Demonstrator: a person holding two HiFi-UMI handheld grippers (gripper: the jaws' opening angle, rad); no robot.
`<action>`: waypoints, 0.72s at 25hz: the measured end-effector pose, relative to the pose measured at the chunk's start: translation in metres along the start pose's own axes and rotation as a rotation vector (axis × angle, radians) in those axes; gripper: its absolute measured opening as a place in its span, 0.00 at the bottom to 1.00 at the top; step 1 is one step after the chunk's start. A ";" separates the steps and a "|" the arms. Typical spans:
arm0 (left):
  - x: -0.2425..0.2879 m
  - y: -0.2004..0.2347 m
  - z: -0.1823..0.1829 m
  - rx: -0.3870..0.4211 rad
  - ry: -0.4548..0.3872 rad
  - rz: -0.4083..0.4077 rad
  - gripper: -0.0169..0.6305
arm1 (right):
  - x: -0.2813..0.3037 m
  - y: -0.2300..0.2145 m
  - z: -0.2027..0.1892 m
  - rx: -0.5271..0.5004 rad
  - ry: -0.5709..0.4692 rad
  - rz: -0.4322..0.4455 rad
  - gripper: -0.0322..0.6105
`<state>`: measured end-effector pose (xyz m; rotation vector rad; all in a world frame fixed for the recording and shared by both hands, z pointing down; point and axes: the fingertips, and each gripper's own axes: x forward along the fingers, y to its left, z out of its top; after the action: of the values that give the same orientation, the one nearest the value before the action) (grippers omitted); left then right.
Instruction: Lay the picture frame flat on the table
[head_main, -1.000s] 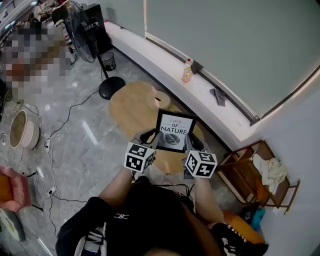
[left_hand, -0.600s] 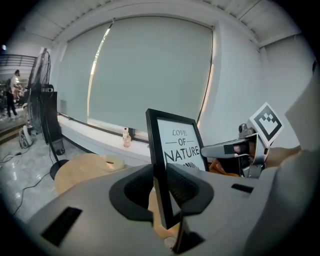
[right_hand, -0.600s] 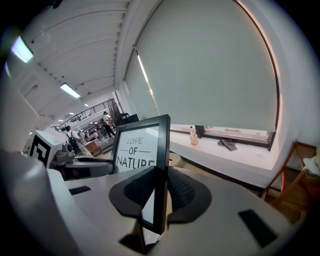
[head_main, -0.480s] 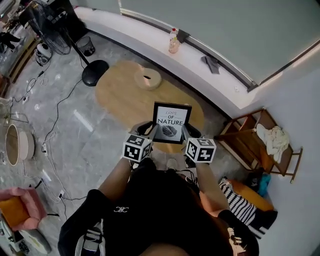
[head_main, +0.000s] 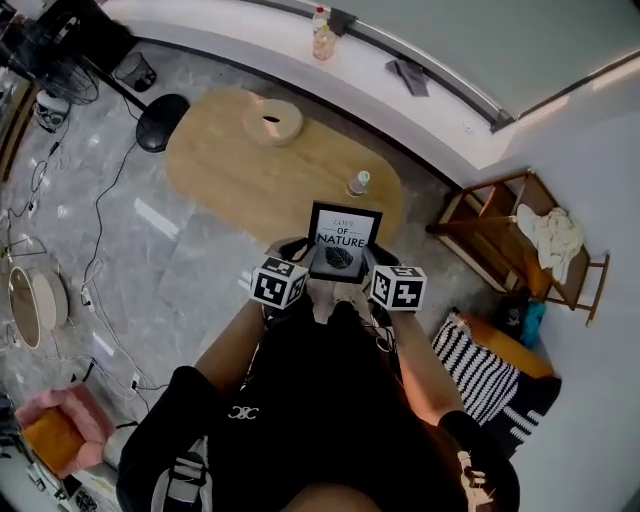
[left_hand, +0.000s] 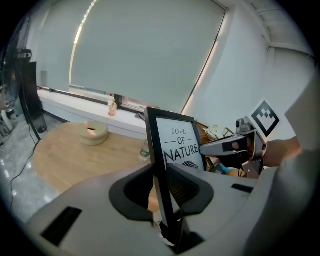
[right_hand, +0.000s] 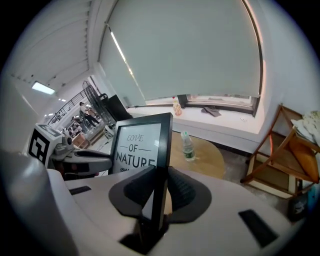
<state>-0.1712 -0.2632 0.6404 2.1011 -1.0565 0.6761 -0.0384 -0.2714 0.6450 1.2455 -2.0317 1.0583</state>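
Evidently unfinished: left claw (head_main: 294, 252) and right claw (head_main: 374, 262) each pinch a side edge of the upright picture frame (head_main: 343, 240), mid-air; the worktop (head_main: 230, 170) lies beyond them, and laying it down remains.

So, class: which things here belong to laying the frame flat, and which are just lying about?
Job: frame, table, left tool, right tool, both shut on the frame.
Lying about: bottle, round tan object, grey cloth, wooden rack.
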 end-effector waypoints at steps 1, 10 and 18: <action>0.009 0.000 -0.007 -0.006 0.023 -0.010 0.18 | 0.005 -0.007 -0.007 0.013 0.017 -0.007 0.19; 0.099 -0.003 -0.054 -0.068 0.193 -0.084 0.18 | 0.057 -0.081 -0.068 0.249 0.152 -0.033 0.19; 0.189 -0.005 -0.090 -0.038 0.314 -0.088 0.17 | 0.111 -0.155 -0.112 0.292 0.245 -0.081 0.19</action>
<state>-0.0788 -0.2828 0.8268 1.9174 -0.7914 0.8996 0.0571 -0.2739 0.8448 1.2558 -1.6722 1.4298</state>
